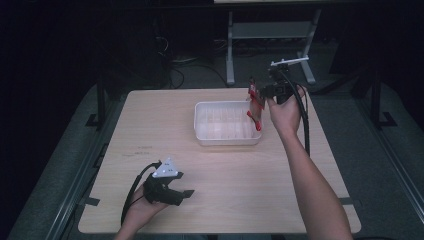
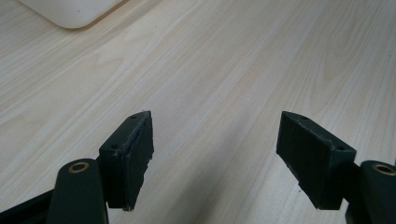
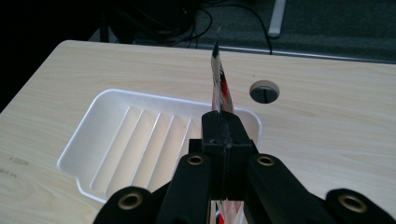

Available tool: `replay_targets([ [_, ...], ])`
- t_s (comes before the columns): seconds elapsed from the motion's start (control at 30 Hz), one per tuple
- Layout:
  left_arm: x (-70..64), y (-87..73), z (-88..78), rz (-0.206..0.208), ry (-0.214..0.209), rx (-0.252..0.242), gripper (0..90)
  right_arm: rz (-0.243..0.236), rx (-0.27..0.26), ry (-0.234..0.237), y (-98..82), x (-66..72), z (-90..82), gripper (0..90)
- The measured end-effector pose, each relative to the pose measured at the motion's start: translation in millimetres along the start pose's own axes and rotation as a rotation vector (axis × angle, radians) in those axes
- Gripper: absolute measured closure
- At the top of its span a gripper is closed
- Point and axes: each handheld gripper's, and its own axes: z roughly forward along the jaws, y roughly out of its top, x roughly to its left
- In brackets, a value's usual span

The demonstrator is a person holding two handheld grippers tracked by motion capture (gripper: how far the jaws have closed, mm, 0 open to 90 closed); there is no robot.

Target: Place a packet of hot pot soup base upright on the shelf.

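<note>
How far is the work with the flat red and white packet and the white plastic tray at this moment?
Done: the right gripper is shut on the flat red and white packet and holds it on edge at the right end of the white ribbed plastic tray. In hand: carrying the packet above the tray. Left: laying it inside and letting go. The tray holds nothing yet. The left gripper rests open over the wooden table.

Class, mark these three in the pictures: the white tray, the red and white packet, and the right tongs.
white tray (image 1: 202, 136), high view, near left rim.
red and white packet (image 3: 219, 79), right gripper view, upper edge.
right tongs (image 3: 223, 133), right gripper view, shut tips.
</note>
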Motion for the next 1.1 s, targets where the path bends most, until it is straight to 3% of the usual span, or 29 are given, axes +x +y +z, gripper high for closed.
replay_targets([
  [0.37, 0.4, -0.1, -3.2, 0.0, 0.001, -0.006, 26.9, -0.021, -0.01, -0.067, 2.8, 5.7, -1.5, 89.4],
  [1.1, 0.8, -0.3, -5.0, 0.0, 0.006, -0.012, 27.0, 0.034, 0.038, -0.02, -5.9, 1.9, 29.3, 89.2],
])
